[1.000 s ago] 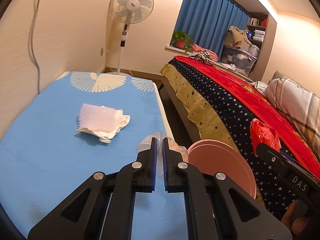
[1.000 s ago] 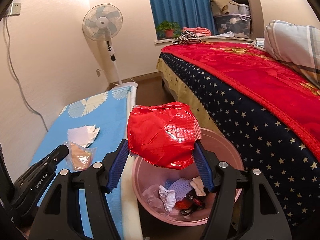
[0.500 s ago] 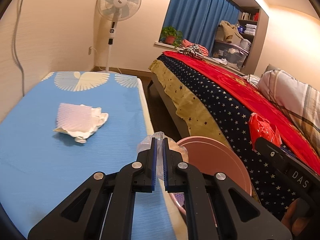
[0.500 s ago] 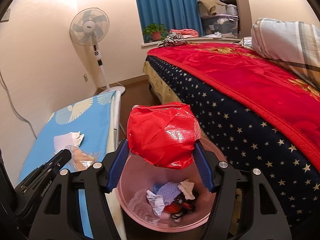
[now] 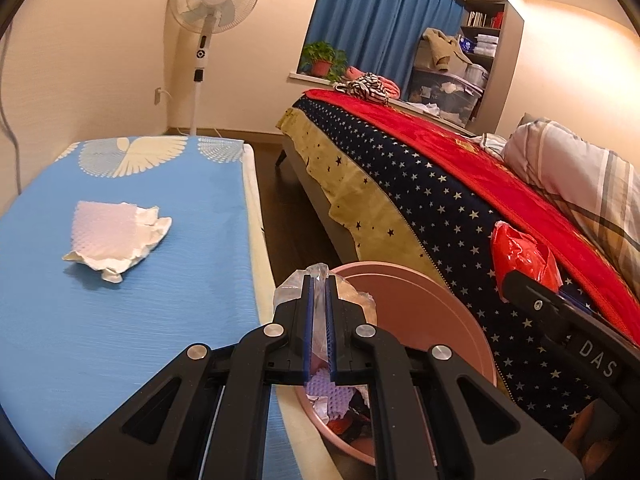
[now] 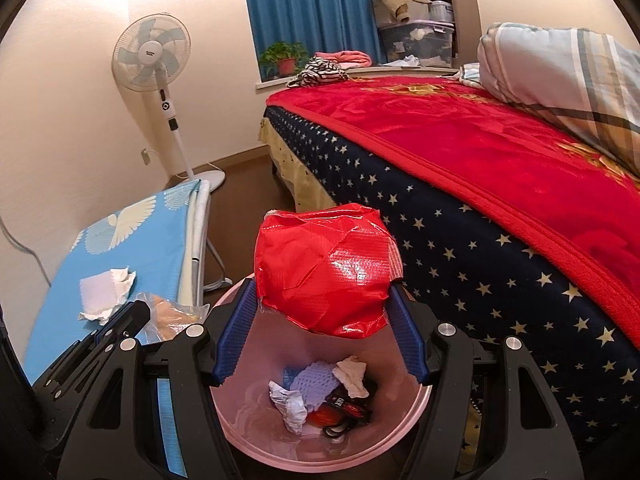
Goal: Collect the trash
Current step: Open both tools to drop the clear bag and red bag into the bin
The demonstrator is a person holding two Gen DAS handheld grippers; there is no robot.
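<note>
My left gripper (image 5: 319, 292) is shut on a clear plastic bag (image 5: 320, 280) and holds it at the near rim of the pink trash bin (image 5: 440, 320). My right gripper (image 6: 322, 300) is shut on a crumpled red plastic bag (image 6: 324, 272) and holds it right above the pink bin (image 6: 256, 420), which holds several scraps of paper and wrappers. The red bag also shows in the left wrist view (image 5: 520, 256). A crumpled white paper towel (image 5: 116, 236) lies on the blue board (image 5: 80, 320); it also shows in the right wrist view (image 6: 104, 292).
A bed with a red and starred navy blanket (image 5: 440, 184) stands to the right of the bin. A standing fan (image 5: 208, 12) is at the far wall. A narrow strip of dark floor (image 5: 288, 208) runs between board and bed.
Both grippers have moved right and closer to the bin with their bags. The bin's inside now shows in the left wrist view, and the red bag hangs over the bin's middle.
</note>
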